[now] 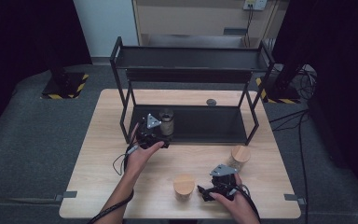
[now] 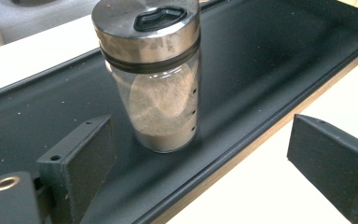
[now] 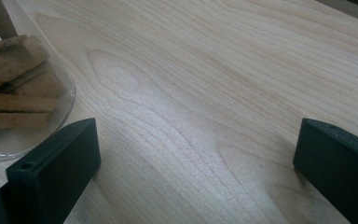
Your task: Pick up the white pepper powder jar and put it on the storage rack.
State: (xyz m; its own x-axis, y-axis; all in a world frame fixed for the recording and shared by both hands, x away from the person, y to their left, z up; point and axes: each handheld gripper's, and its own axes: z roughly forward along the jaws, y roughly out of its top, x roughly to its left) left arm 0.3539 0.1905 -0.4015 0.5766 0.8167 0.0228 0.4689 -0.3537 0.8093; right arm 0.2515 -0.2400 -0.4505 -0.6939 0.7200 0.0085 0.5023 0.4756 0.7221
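At the left, the left gripper hovers at the front edge of the lower shelf of the black rack, and its jaws stand wide apart with nothing between them. Just ahead of it the spice jar stands upright on that shelf, apart from both jaws. The jar has clear walls, probably glass, a steel lid with a black flap, and brownish powder in the lower part. I judge it as light but stiff, smooth and a little slippery, and it would break if it falls. The best place to take hold is the straight clear wall below the lid, with the jaws on two opposite sides, and not the rounded lid.

Further right, on the worktop, two jars with wooden lids stand, the near jar and the far jar. The right gripper rests low between them, also open and empty.
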